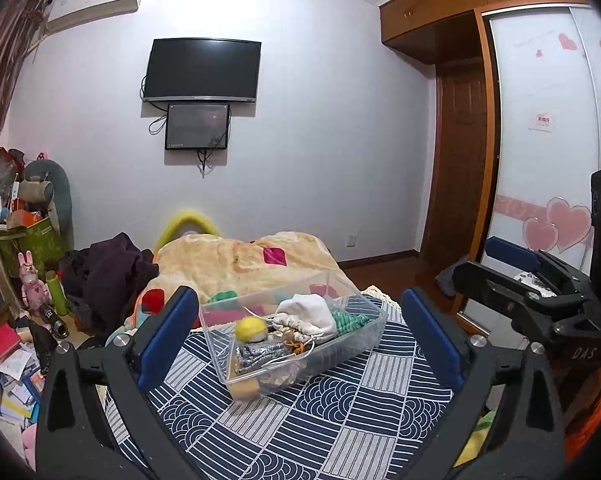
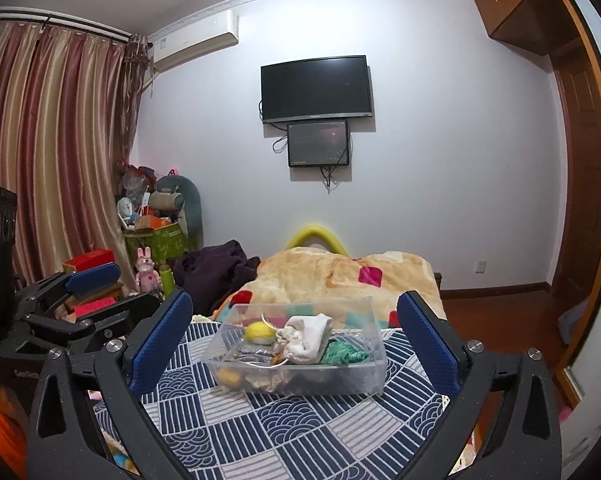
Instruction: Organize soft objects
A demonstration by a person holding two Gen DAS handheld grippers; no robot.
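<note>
A clear plastic bin (image 1: 364, 336) sits on a blue-and-white patterned cloth (image 1: 320, 420). It holds a white drawstring pouch (image 1: 308, 314), a yellow felt ball (image 1: 250, 328), a green knit piece (image 1: 350, 322) and a grey knit piece (image 1: 256, 354). My left gripper (image 1: 300, 344) is open and empty, held back from the bin. The right wrist view shows the same bin (image 2: 374, 356), pouch (image 2: 308, 336), ball (image 2: 260, 332) and green piece (image 2: 342, 354). My right gripper (image 2: 296, 344) is open and empty, back from the bin.
A beige blanket (image 1: 236, 264) and dark clothes (image 1: 112, 272) lie beyond the bin. Clutter, a green box (image 2: 156, 240) and plush toys stand at the left by the curtain (image 2: 48, 152). A wardrobe (image 1: 540, 140) is at the right. Each gripper shows in the other's view.
</note>
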